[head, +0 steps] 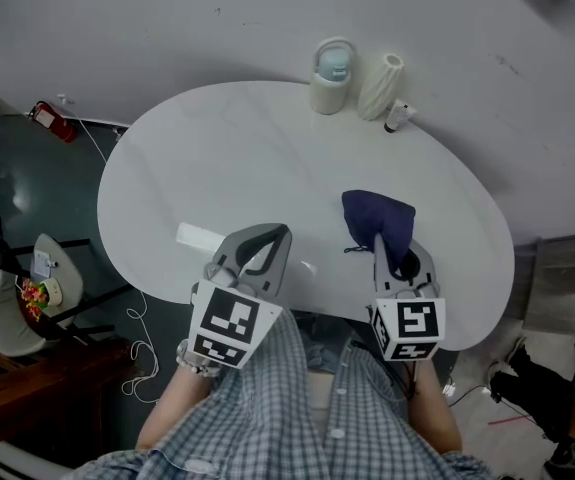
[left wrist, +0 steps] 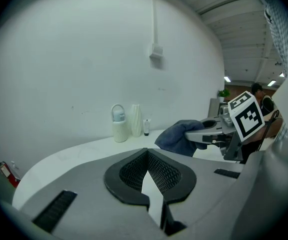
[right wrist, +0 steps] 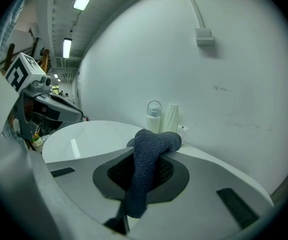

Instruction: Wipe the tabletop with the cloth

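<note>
Down at the near edge, a checked shirt (head: 297, 408) fills the bottom of the head view, with both grippers held just ahead of it over the near side of the table (head: 217, 158). The left gripper (left wrist: 146, 154) has its jaws drawn together at the tips, nothing between them, only white tabletop showing through the slit behind. It hangs over the table's near left part.

Over to the right gripper (right wrist: 149, 149): jaws clamped on the cloth (head: 377, 216), dark blue and knitted. The cloth runs up between the jaws and folds over their tips. In the head view it bunches in a heap just beyond the jaws, over the near right part of the table. Whether the heap touches the surface, I can't tell. The two grippers sit side by side, apart.

Past them, a wide stretch of bare white oval top. At the far edge, against the wall, a bottle (head: 332, 76) with a loop handle, a ribbed vase (head: 380, 86) just beside it, and a small tube (head: 397, 116) next to the vase. Off left on the floor, a red extinguisher (head: 52, 120).
</note>
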Demonstrator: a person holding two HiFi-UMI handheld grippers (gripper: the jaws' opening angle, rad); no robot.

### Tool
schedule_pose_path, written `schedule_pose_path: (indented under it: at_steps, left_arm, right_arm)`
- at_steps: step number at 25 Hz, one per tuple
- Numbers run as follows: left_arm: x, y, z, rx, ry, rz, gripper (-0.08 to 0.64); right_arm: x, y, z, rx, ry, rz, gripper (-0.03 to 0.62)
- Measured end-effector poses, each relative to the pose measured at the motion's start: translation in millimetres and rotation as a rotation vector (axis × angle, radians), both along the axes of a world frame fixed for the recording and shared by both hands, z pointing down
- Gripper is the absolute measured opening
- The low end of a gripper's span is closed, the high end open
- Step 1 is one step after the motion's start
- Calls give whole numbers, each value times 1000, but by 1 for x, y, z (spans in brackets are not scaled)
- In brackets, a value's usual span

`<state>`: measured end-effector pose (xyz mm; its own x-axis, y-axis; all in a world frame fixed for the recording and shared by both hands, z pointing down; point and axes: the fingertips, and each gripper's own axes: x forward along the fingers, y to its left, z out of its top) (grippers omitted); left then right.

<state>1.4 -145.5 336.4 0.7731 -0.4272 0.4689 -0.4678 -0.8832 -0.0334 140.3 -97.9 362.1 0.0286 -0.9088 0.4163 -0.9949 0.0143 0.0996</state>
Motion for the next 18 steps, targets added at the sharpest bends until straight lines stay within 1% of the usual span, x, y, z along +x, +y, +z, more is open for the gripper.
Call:
schedule_pose_path:
  at_steps: [7,18]
  left_arm:
    - [1,2,0,2,-5,-1,3]
    - [2,4,0,-3,-3,-6,3]
  right_arm:
    - [0,0,0,8,-7,-9,31]
    - [-1,1,3,-11,-23,-16,31]
